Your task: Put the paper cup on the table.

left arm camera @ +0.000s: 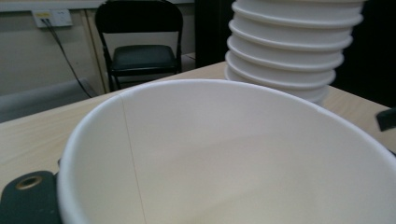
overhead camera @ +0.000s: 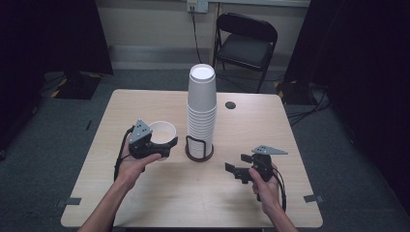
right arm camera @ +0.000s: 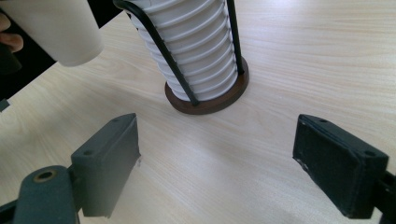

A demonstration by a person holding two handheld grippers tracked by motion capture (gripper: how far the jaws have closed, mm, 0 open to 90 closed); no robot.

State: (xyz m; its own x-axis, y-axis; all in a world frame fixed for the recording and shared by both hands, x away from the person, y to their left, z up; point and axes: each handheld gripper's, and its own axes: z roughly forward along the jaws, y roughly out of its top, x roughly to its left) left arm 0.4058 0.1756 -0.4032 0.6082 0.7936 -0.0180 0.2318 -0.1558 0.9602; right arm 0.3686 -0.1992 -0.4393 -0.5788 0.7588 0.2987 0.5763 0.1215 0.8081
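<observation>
A tall stack of white paper cups (overhead camera: 201, 104) stands mouth down in a black wire holder with a round brown base (overhead camera: 199, 154) at the table's middle. Left of it, my left gripper (overhead camera: 164, 144) is shut on a single white cup (overhead camera: 162, 131) whose mouth faces up. That cup's (left arm camera: 224, 154) inside looms close in the left gripper view, with the stack (left arm camera: 292, 51) behind it. My right gripper (overhead camera: 237, 163) stands open to the right of the holder, nothing between its jaws. In the right gripper view it (right arm camera: 215, 163) points at the holder's base (right arm camera: 205, 100), and the held cup (right arm camera: 60, 32) is at upper left.
The light wooden table (overhead camera: 193, 193) has a small dark hole (overhead camera: 230, 105) behind the stack. A black folding chair (overhead camera: 244, 41) stands beyond the far edge, below a wall socket with a cable. Grey floor surrounds the table.
</observation>
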